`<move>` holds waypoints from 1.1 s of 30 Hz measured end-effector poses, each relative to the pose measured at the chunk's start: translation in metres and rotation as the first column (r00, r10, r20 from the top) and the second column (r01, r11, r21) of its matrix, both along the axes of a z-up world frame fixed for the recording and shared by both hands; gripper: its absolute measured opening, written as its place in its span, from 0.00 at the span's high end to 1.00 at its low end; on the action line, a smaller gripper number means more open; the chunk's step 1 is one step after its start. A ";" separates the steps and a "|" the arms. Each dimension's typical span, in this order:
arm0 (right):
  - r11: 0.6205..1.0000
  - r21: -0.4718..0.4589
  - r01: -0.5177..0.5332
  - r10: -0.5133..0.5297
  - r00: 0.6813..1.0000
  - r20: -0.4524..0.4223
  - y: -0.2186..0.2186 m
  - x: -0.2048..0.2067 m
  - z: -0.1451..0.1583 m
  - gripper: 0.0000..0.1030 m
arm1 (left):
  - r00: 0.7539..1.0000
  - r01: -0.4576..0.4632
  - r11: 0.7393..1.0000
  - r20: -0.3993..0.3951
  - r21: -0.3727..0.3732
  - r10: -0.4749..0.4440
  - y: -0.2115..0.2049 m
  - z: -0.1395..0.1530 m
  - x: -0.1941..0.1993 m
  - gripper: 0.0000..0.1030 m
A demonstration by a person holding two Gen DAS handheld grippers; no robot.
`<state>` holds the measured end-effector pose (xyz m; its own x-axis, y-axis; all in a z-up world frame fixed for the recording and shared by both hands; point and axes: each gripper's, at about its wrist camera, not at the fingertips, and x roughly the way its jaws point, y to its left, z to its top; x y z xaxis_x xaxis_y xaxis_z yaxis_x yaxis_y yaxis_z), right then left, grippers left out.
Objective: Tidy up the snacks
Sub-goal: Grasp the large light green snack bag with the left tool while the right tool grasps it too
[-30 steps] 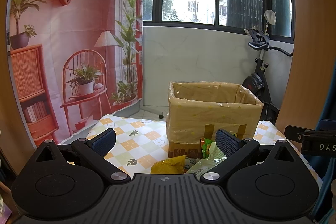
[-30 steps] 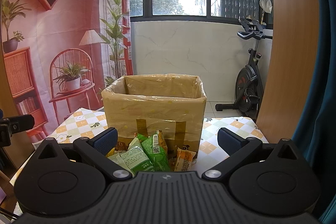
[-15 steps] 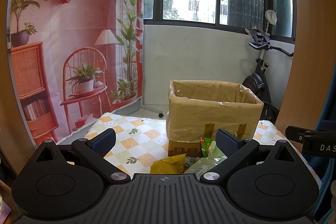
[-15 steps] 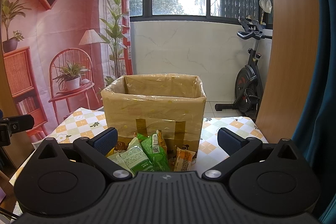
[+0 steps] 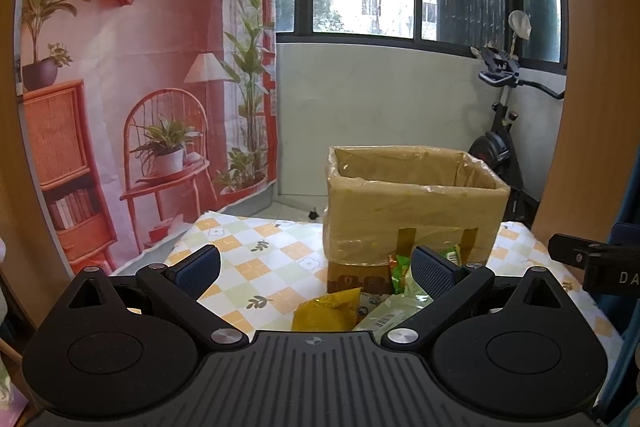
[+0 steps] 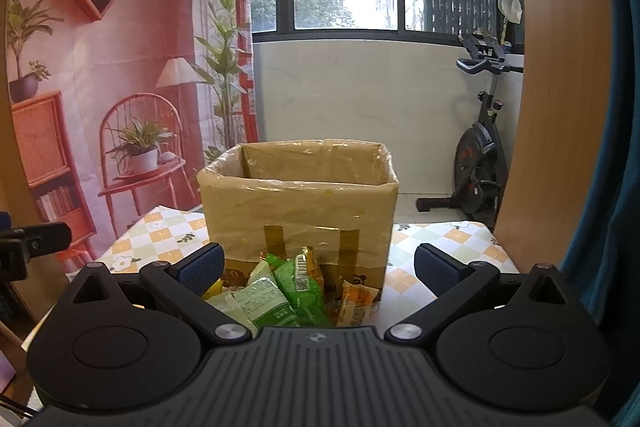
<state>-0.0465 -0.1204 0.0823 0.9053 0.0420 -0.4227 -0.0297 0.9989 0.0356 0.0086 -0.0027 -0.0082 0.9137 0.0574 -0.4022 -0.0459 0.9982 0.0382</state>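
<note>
1. My left gripper [image 5: 316,269] and right gripper [image 6: 318,267] both stand wide and hold nothing, the same as one second ago.
2. The snack packets [image 6: 288,291] lie in a heap on the checked tablecloth [image 5: 260,251], touching the box front; none has moved.
3. Behind them, the cardboard box [image 6: 298,211] is open; I judge the sorting has not started.
</note>
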 end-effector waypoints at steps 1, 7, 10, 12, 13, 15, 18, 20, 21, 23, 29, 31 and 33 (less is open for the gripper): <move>1.000 0.005 -0.004 0.004 1.000 0.004 -0.001 0.001 -0.003 0.00 | 1.000 -0.002 1.000 -0.004 0.002 0.002 0.000 -0.003 0.002 0.01; 0.997 0.077 -0.031 0.035 0.998 -0.047 -0.008 0.020 -0.032 0.03 | 0.999 -0.017 1.000 -0.039 0.017 0.018 0.005 -0.026 0.018 0.01; 0.996 0.074 -0.042 0.048 0.996 -0.076 -0.007 0.028 -0.054 0.05 | 0.998 0.006 1.000 -0.057 -0.021 -0.007 0.012 -0.041 0.029 0.02; 0.997 0.056 -0.057 0.062 0.994 -0.092 -0.003 0.032 -0.067 0.07 | 0.997 0.019 0.998 -0.079 -0.057 -0.024 0.016 -0.054 0.036 0.04; 0.997 0.039 -0.071 0.075 0.992 -0.104 -0.001 0.035 -0.076 0.09 | 0.995 0.021 0.998 -0.091 -0.067 -0.027 0.018 -0.060 0.040 0.06; 0.995 0.016 -0.098 0.099 0.988 -0.118 0.003 0.038 -0.090 0.12 | 0.992 0.031 0.996 -0.121 -0.083 -0.041 0.018 -0.073 0.048 0.09; 0.993 -0.004 -0.120 0.118 0.981 -0.151 0.005 0.044 -0.108 0.13 | 0.985 0.058 0.993 -0.154 -0.100 -0.073 0.016 -0.089 0.056 0.10; 0.994 0.011 -0.112 0.113 0.979 -0.171 0.002 0.047 -0.118 0.13 | 0.981 0.084 0.990 -0.164 -0.110 -0.102 0.014 -0.098 0.061 0.11; 0.994 0.023 -0.108 0.111 0.978 -0.179 0.000 0.049 -0.121 0.13 | 0.980 0.095 0.989 -0.164 -0.110 -0.112 0.013 -0.101 0.063 0.11; 0.994 0.054 -0.098 0.107 0.975 -0.197 -0.005 0.051 -0.127 0.13 | 0.977 0.122 0.987 -0.162 -0.104 -0.138 0.010 -0.106 0.067 0.11; 0.989 0.112 -0.095 0.121 0.961 -0.249 -0.011 0.057 -0.144 0.13 | 0.958 0.202 0.972 -0.180 -0.118 -0.221 0.002 -0.118 0.082 0.13; 0.985 0.138 -0.103 0.136 0.956 -0.258 -0.010 0.058 -0.148 0.13 | 0.952 0.214 0.968 -0.196 -0.131 -0.237 0.003 -0.120 0.089 0.14; 0.982 0.154 -0.108 0.146 0.954 -0.263 -0.008 0.060 -0.152 0.13 | 0.942 0.241 0.961 -0.205 -0.134 -0.264 0.004 -0.121 0.096 0.14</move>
<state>0.0132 -0.1286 -0.0692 0.7402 0.2235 -0.6342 -0.1263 0.9726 0.1953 0.1044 0.0008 -0.1291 0.7815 -0.2172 -0.5849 0.2058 0.9747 -0.0870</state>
